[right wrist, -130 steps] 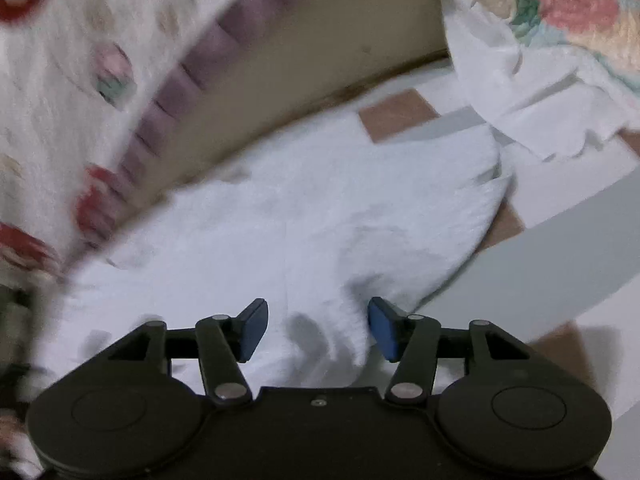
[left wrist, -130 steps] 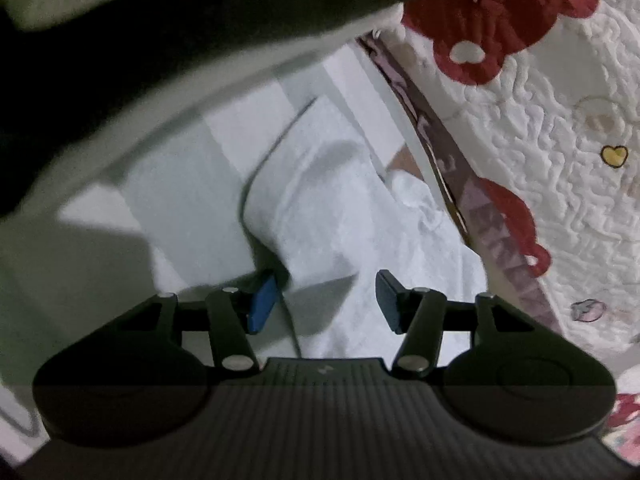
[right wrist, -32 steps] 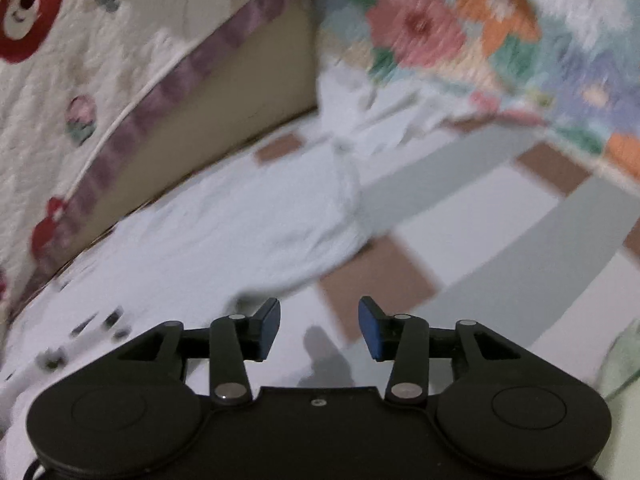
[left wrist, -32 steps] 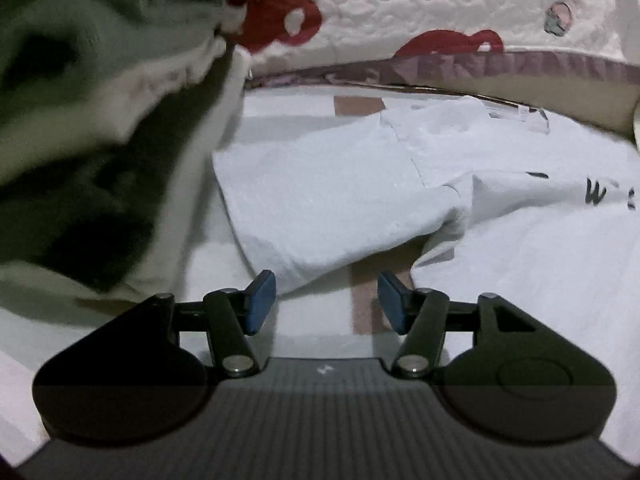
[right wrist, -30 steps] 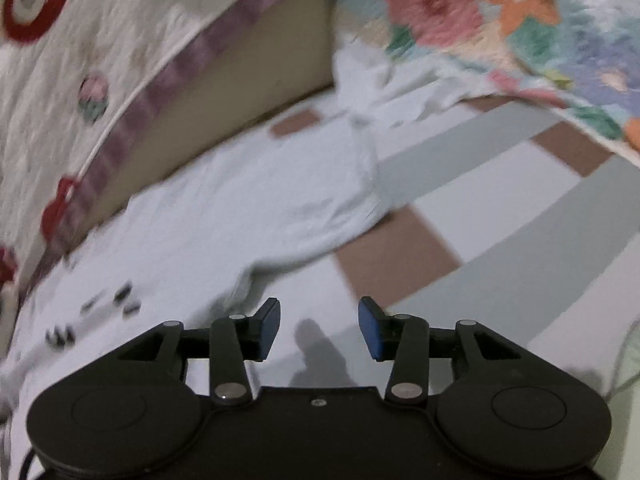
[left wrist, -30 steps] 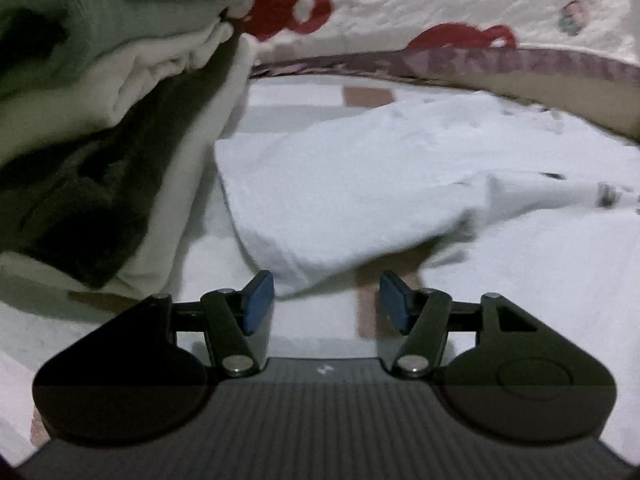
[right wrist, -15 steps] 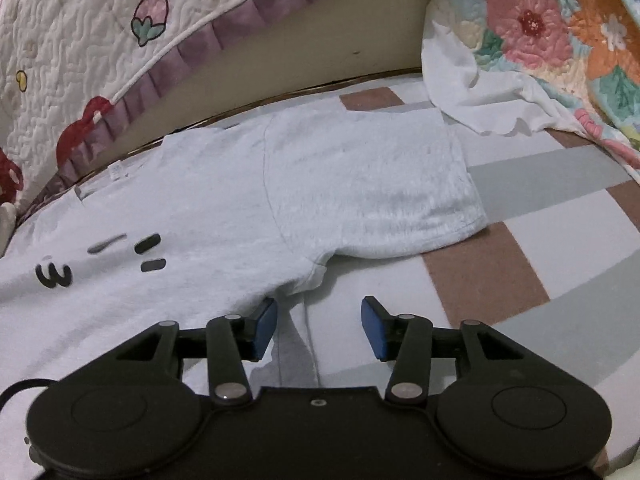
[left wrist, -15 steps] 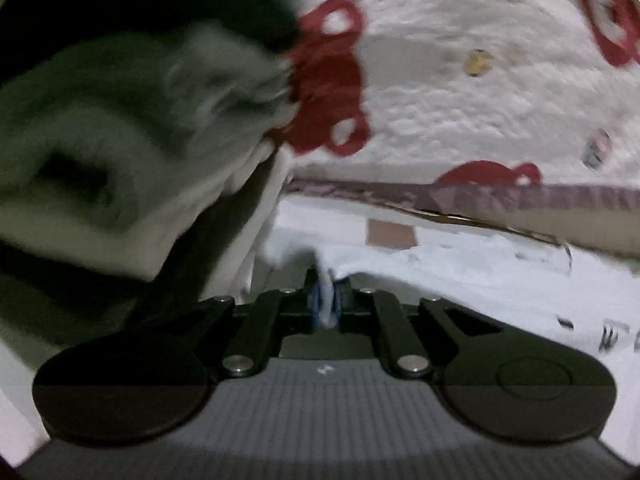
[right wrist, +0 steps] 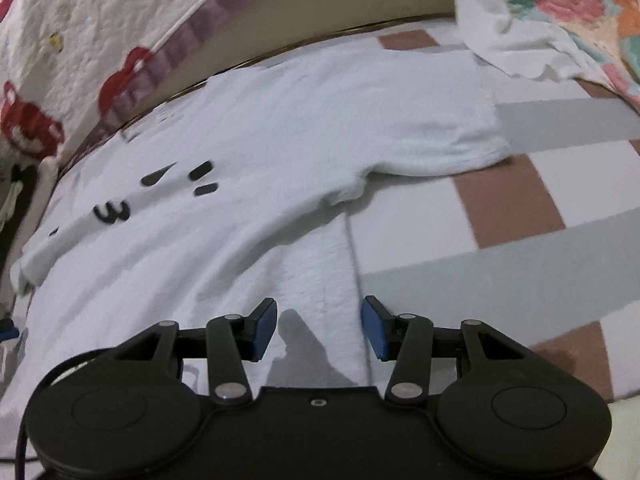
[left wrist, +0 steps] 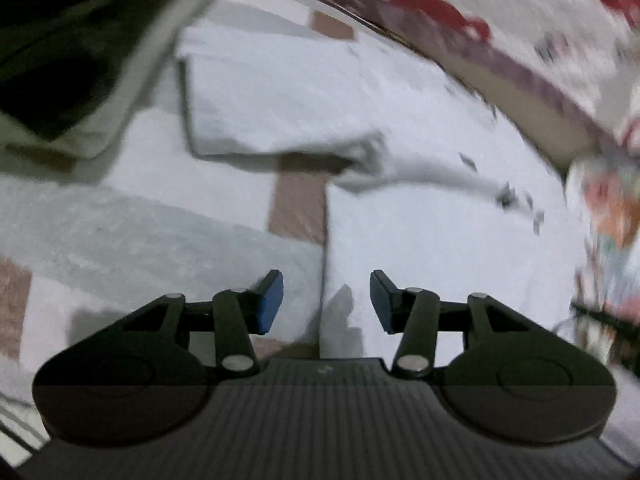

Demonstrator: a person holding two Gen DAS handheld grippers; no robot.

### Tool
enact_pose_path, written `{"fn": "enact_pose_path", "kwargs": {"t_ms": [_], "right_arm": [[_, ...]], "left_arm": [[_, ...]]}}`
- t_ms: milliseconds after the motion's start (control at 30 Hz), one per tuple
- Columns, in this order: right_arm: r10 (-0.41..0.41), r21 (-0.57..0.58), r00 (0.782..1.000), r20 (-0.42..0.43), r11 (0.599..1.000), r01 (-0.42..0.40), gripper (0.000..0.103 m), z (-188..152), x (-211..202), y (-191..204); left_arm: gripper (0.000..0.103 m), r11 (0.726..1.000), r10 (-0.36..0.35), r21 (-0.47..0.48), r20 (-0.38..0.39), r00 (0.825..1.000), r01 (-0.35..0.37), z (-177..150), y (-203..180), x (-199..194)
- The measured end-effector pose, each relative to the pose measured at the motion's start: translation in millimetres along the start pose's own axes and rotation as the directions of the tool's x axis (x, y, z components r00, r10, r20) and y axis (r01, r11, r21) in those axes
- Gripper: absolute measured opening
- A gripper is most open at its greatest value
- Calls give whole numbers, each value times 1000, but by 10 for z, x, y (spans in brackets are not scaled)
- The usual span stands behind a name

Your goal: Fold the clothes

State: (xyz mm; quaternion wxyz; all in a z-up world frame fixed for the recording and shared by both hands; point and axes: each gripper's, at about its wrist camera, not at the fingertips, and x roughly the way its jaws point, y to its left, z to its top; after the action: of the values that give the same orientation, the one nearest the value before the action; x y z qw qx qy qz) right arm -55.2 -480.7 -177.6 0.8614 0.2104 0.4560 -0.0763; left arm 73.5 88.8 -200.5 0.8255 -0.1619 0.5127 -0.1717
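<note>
A white T-shirt [right wrist: 280, 140] with black print lies spread face up on the checked bedsheet [right wrist: 520, 200]. Its right sleeve [right wrist: 420, 120] is laid out flat. In the left wrist view the other sleeve [left wrist: 272, 112] lies flat too, with the shirt's body [left wrist: 420, 240] to its right. My left gripper [left wrist: 326, 302] hovers over the shirt's side edge; its jaws are opening and the pads touch nothing. My right gripper [right wrist: 319, 328] is open above the opposite side edge, the hem line running between its fingers.
A stack of folded clothes [left wrist: 72, 60] rises at the left of the shirt. A quilt with red figures [right wrist: 80, 20] stands behind. A floral quilt [right wrist: 580, 0] and a crumpled white cloth [right wrist: 512, 48] lie at the far right.
Half a second ago my left gripper was shut on the sleeve's edge beside the folded stack. It has let go and swung down over the shirt's side. The right gripper drifted slightly.
</note>
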Motion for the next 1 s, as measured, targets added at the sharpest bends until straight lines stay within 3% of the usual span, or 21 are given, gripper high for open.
{"fn": "enact_pose_path", "kwargs": {"t_ms": [33, 67, 100, 200, 300, 367, 433, 533, 700, 733, 800, 867, 900, 1000], "right_arm": [[0, -16, 1000, 3, 1000, 0, 50, -18, 7, 33], [-16, -52, 1000, 17, 999, 17, 36, -30, 25, 89], [-73, -93, 997, 36, 993, 76, 5, -46, 71, 165], [-172, -207, 984, 56, 962, 180, 4, -10, 73, 442], [-192, -166, 970, 146, 962, 216, 3, 15, -321, 495], [-230, -101, 964, 132, 964, 244, 2, -90, -465, 344], [-261, -53, 962, 81, 963, 266, 2, -225, -514, 192], [-273, -60, 961, 50, 959, 276, 3, -327, -323, 187], [-290, -97, 957, 29, 952, 291, 3, -320, -210, 233], [-283, -82, 959, 30, 955, 285, 3, -315, -220, 209], [-270, -38, 963, 28, 962, 271, 3, -304, -225, 165], [-239, 67, 971, 25, 969, 237, 3, -299, -256, 110], [-219, 116, 975, 31, 970, 215, 3, -260, -271, 67], [-227, 75, 970, 81, 972, 221, 3, -176, -365, 139]], "left_arm": [[50, 1000, 15, 25, -2, 1000, -15, -14, -34, 25], [51, 999, 25, 23, -2, 1000, -25, -31, -44, 48], [52, 1000, 20, 21, 8, 1000, -20, -21, -36, 54], [52, 1000, 4, 31, 11, 1000, -4, -21, -10, 22], [52, 1000, -19, 10, -2, 1000, 19, -63, 35, -28], [53, 994, -112, -15, -52, 992, 112, -58, 34, 11], [54, 976, -219, -40, -117, 969, 215, -100, 5, 72], [55, 981, -169, 75, -135, 976, 180, -145, -157, 88], [56, 987, -68, 141, -85, 994, 80, -112, -227, 44], [57, 986, -74, 142, -66, 995, 83, -100, -217, 50], [59, 983, -88, 167, 53, 995, 78, -44, -215, 91], [60, 978, -61, 204, 110, 992, 37, 30, -258, 214], [60, 978, -61, 204, 105, 993, 39, 73, -241, 278], [61, 975, -111, 201, 94, 989, 91, 158, -268, 324]]}}
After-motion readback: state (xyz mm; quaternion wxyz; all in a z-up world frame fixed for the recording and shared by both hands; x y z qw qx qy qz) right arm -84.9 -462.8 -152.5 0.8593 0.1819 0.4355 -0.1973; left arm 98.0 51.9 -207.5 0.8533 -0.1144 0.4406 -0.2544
